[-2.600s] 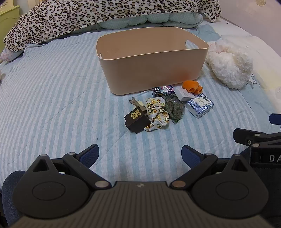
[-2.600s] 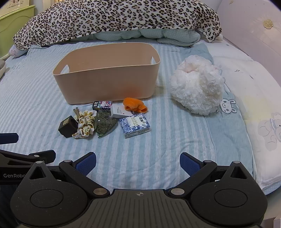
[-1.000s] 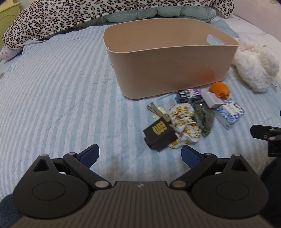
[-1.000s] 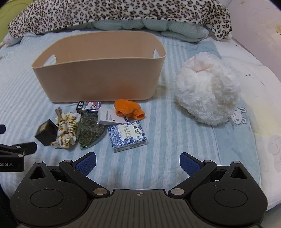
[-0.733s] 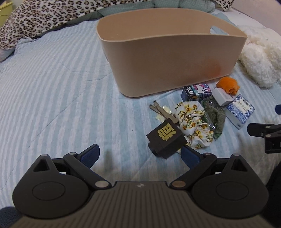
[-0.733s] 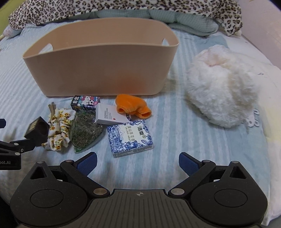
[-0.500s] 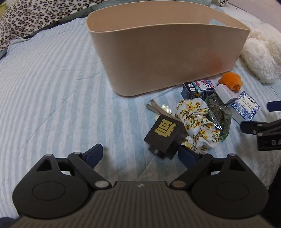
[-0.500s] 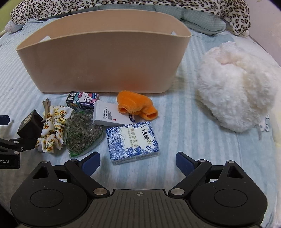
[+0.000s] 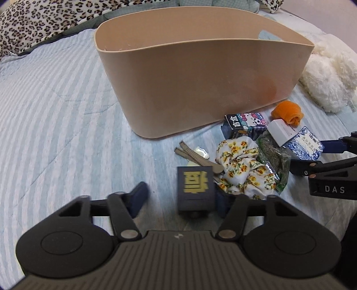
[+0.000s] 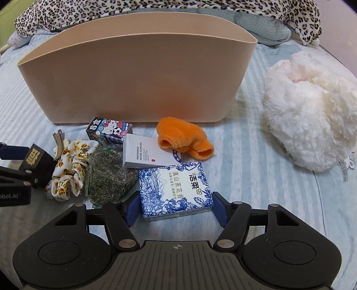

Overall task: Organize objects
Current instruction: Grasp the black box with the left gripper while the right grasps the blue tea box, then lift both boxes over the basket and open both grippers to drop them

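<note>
A bed (image 9: 55, 107) with a pale blue striped sheet (image 10: 245, 142); a leopard-print blanket (image 9: 40, 20) is heaped along its far edge under soft light

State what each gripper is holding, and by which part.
Nothing is held yet. Left gripper straddles the dark box; right gripper straddles the blue-and-white tissue pack, jaws open.

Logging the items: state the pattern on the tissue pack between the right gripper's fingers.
Blue-and-white porcelain-style print on the tissue pack; clearest in the right wrist view.

left gripper (image 9: 180, 196) jaws apart, right gripper (image 10: 175, 208) — likewise
</note>
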A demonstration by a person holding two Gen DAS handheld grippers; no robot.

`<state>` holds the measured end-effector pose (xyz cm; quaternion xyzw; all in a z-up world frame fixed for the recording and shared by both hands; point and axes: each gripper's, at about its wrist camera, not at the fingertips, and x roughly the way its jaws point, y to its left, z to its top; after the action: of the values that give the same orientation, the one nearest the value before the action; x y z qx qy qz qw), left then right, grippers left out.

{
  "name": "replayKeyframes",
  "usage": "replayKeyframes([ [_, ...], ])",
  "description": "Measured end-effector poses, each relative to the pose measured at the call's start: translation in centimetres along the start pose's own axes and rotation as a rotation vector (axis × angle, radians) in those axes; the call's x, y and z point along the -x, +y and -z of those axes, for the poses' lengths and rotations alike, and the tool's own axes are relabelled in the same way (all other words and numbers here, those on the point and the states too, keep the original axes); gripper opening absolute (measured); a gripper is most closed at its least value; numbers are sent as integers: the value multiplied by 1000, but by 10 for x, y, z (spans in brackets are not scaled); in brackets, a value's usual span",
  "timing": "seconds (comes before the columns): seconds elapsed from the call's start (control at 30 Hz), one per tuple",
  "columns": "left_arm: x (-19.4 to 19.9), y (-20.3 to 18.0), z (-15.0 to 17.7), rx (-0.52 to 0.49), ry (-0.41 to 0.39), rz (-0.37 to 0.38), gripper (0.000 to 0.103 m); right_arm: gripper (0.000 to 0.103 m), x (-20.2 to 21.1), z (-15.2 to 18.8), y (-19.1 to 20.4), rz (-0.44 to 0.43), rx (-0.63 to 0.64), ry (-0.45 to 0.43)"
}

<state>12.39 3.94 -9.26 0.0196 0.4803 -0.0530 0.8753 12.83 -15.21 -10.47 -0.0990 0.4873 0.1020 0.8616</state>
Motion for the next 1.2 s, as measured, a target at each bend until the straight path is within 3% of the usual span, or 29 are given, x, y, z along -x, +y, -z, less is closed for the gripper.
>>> replayKeyframes([
  [0.13,4,3,0,19,8,27,33,62,5,3,1,-4,-16,-6],
  [0.4,29,5,8,42,-7,-18,33,62,37,9,-10,-1,-48,-47],
  [0.6,63,11,-5,63,-83,-37,33,62,68,-3,-19,-13,-69,-116],
  [0.8,85,12,-38,47,-189,-58,33,62,93,-37,-26,5,-78,-241],
  [1.07,81,9,-81,18,-251,-78,33,62,101,-89,-33,31,-85,-347],
  [1.2,59,11,-107,24,-232,-75,33,62,85,-113,-30,51,-80,-351],
])
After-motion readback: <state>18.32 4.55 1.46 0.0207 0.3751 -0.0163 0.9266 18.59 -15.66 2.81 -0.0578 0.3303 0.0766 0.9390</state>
